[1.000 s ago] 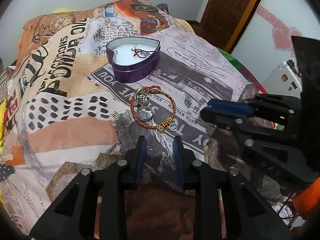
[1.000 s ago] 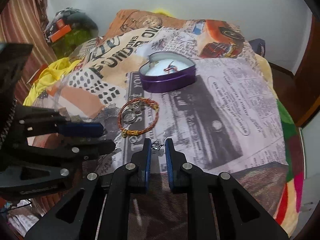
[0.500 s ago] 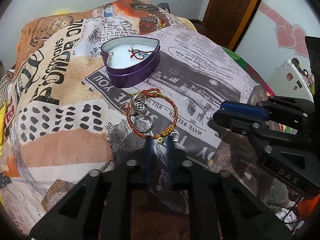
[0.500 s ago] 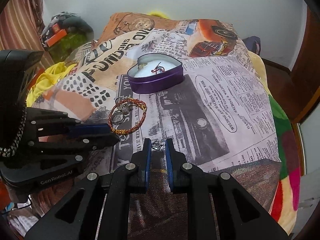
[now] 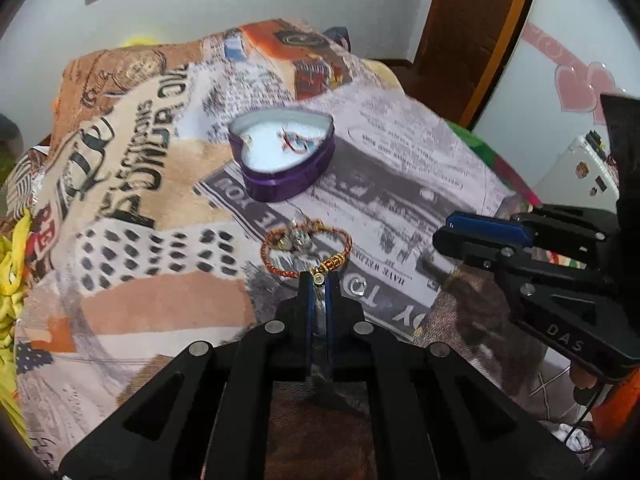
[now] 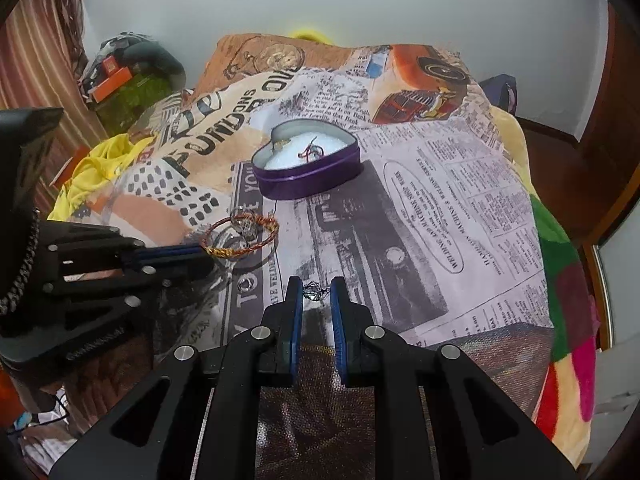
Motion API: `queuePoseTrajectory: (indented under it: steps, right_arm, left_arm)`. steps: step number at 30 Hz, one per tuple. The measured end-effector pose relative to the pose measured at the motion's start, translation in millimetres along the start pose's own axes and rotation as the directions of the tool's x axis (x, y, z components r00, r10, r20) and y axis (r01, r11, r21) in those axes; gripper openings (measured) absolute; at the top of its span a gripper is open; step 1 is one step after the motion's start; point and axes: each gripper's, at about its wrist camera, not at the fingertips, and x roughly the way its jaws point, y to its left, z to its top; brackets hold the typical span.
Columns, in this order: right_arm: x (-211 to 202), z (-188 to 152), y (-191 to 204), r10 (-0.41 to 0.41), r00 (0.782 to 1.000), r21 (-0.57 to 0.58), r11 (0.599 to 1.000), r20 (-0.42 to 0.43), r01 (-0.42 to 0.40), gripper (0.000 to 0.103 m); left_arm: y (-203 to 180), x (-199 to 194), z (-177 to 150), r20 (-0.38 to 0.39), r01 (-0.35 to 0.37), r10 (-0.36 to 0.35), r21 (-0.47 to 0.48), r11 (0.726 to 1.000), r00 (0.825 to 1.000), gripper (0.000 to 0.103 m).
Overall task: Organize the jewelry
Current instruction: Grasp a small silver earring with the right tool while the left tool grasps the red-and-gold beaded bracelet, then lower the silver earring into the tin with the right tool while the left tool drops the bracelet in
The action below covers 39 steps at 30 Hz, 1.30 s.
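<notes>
Your left tool (image 5: 319,280) is a matte black plastic frame with triangular cut-outs, silver round screws along its linkage, and slim blue pads lining the inner faces of its two fingers (image 5: 306,300). Your right tool (image 6: 314,294) is built the same way: black angular arms, silver screw heads, blue-lined fingers (image 6: 338,312). From the left wrist view, its side carries pale raised lettering reading "DAS". From the right wrist view, a braided grey cord (image 6: 20,272) hangs along the left tool's body.
</notes>
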Motion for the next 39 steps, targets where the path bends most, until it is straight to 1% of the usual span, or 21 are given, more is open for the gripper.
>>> queuePoseTrajectory:
  steps: [8,18,29,39]
  right_arm:
    - [-13.3,13.4,5.2,-0.010,0.999,-0.011,1.000,0.039,0.010,0.012]
    - [-23.6,27.7,14.1,-0.016,0.997,-0.034,0.999,0.078,0.018,0.012]
    - [-23.5,52.5,16.0,-0.011,0.992,-0.046,0.999,0.127,0.017,0.012]
    - [-11.7,73.1,6.5,-0.011,0.989,-0.037,0.999,0.149,0.017,0.012]
  left_arm:
    - [5.5,-33.9,14.4,0.086,-0.013,0.014,-0.009,1.000,0.996,0.003]
    - [10.1,-67.1,33.5,0.178,-0.014,0.016,-0.011,1.000,0.984,0.003]
    - [16.9,-67.6,56.9,0.223,-0.018,0.018,-0.006,1.000,0.975,0.003]
    - [26.6,-49.1,80.9,0.230,-0.010,0.011,-0.008,1.000,0.973,0.003]
